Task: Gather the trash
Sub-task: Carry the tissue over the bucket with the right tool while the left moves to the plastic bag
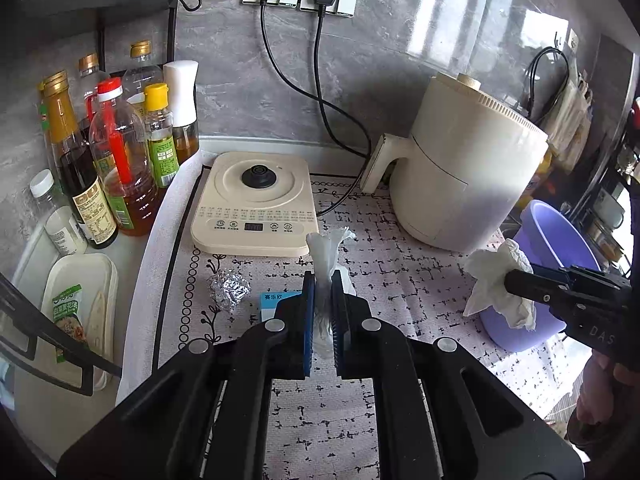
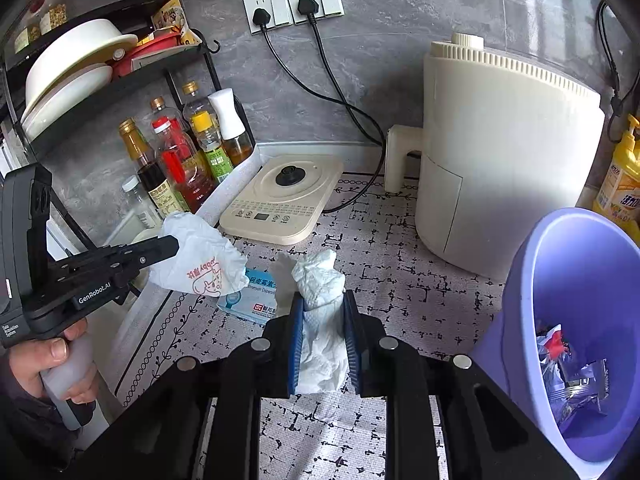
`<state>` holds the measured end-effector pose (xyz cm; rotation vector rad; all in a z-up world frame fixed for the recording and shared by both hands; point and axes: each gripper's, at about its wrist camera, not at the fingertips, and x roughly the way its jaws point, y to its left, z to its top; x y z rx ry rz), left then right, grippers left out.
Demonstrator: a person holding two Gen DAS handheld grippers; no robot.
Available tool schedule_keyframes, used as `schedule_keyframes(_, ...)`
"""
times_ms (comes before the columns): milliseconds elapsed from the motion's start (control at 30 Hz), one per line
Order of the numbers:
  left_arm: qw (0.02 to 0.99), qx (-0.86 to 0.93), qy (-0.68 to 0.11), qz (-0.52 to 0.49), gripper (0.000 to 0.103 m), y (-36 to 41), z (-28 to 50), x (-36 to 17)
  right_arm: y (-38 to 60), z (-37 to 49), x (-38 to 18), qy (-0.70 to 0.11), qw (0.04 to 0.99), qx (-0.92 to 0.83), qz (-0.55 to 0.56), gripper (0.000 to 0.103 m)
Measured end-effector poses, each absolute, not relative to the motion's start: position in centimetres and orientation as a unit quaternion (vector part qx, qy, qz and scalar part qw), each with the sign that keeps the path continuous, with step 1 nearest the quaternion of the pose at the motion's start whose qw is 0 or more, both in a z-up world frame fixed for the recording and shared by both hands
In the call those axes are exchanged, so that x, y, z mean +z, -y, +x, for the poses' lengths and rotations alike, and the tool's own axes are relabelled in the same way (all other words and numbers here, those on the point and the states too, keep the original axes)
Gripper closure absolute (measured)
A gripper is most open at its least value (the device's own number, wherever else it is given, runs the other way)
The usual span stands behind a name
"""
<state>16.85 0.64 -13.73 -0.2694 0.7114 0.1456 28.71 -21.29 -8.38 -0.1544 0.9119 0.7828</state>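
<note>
L gripper (image 1: 324, 280) is pinching a crumpled white wrapper (image 1: 327, 252) w/ fingers pressed tight, above the worktop (image 1: 400, 280). R gripper (image 2: 323, 304) is clamping a tissue wad (image 2: 320, 280) beside the purple bin (image 2: 520, 300). Foil ball (image 1: 229, 291) & blue box (image 2: 256, 300) are lying on the worktop.

Wall (image 1: 400, 60): grey stone-look panel, polished, reflective. Tabletop (image 1: 400, 280) covering: matt woven mat, coarse texture, printed black pattern. Air fryer (image 2: 508, 152): cream plastic, smooth, satin sheen. Kettle base (image 1: 256, 200): cream plastic, smooth, with a black centre fitting. Bin (image 2: 532, 320): lilac plastic, smooth, slightly glossy. Foil ball (image 1: 229, 291): crumpled metal foil, shiny. Tissue (image 2: 320, 280) and wrapper (image 2: 200, 260): soft crinkled white paper, matt. Left hand-held gripper (image 1: 324, 296): matt black plastic, ribbed blue pads (image 1: 307, 320). Oil bottles (image 1: 120, 160): clear glossy plastic.
</note>
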Motion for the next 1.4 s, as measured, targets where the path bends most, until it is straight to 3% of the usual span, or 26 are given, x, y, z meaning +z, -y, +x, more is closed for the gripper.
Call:
schedule_keyframes(1067, 0.952, 0.048, -0.274, -0.127, 0.097, 12.9, 18.7, -8.0, 37.1, 32.2, -2.2, -0.371, 0.861, 0.346, -0.046, 0.082)
schedule_keyframes(1300, 0.939, 0.047, -0.311, -0.137, 0.097, 13.2, 20.2, -9.8, 40.2, 34.5, -1.6, -0.366, 0.874, 0.318, -0.028, 0.083)
schedule_keyframes(1367, 0.934, 0.048, -0.326, -0.140, 0.090, 12.8, 20.3, -11.1, 40.6, 34.8, -1.7, -0.368, 0.875, 0.312, -0.025, 0.083)
schedule_keyframes(1400, 0.931, 0.057, -0.334, -0.138, 0.073, 12.6, 20.5, -11.9, 40.7, 34.8, -1.8, -0.370, 0.876, 0.309, -0.023, 0.083)
